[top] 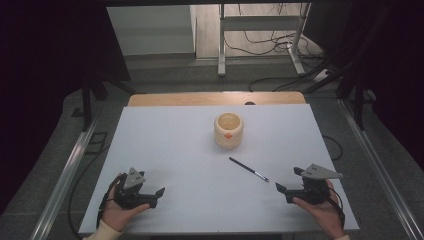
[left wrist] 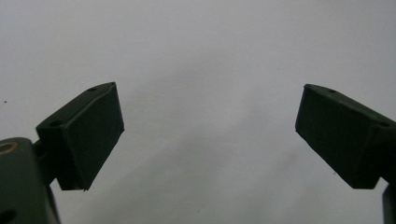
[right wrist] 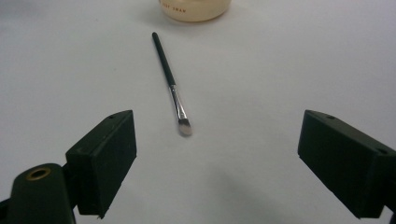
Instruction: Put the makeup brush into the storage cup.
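A cream cup (top: 229, 130) with an orange mark stands on the white table (top: 165, 150), a little beyond its middle. A thin black brush (top: 248, 169) with a silver ferrule lies in front of it, its bristle end pointing toward my right gripper (top: 286, 188). That gripper rests open near the front right edge. In the right gripper view the brush (right wrist: 170, 81) lies ahead of the open gripper (right wrist: 217, 163), with the cup's base (right wrist: 195, 9) at the top. My left gripper (top: 156, 194) sits open at the front left, over bare table (left wrist: 205, 70), nothing between the wide jaws of that gripper (left wrist: 210, 135).
Beyond the table's far edge a wooden board (top: 215, 98) shows. Further back are a metal frame (top: 260, 30) and loose cables (top: 280, 45) on the floor. Metal rails (top: 65, 175) run along both sides of the table.
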### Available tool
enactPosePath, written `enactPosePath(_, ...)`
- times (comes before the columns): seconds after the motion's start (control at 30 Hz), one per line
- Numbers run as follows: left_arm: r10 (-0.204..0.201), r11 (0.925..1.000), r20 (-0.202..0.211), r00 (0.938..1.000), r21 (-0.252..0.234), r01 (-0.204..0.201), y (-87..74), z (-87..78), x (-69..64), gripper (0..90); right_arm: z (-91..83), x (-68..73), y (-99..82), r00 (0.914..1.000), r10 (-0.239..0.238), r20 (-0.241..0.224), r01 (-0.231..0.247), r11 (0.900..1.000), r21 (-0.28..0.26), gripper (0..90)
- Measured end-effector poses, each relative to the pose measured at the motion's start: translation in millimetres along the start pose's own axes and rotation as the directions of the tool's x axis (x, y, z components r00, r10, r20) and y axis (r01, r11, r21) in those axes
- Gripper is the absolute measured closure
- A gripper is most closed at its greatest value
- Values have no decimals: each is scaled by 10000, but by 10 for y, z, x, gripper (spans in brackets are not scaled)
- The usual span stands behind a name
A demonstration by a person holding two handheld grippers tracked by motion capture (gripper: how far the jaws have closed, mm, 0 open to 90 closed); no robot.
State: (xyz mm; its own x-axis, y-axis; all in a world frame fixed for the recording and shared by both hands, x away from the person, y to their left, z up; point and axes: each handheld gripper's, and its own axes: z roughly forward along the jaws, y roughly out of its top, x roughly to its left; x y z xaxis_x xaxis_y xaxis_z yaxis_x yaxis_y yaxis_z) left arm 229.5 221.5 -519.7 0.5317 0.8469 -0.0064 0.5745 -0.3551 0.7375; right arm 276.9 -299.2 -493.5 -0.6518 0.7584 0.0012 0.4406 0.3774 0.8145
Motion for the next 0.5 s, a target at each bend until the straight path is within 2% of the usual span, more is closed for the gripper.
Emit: enactPosePath(0.5, 45, 10000, 9, 10000, -38, -45, 1, -23, -21, 79, 6, 2, 1, 10000, -12, -36, 12, 9999, 121, 120)
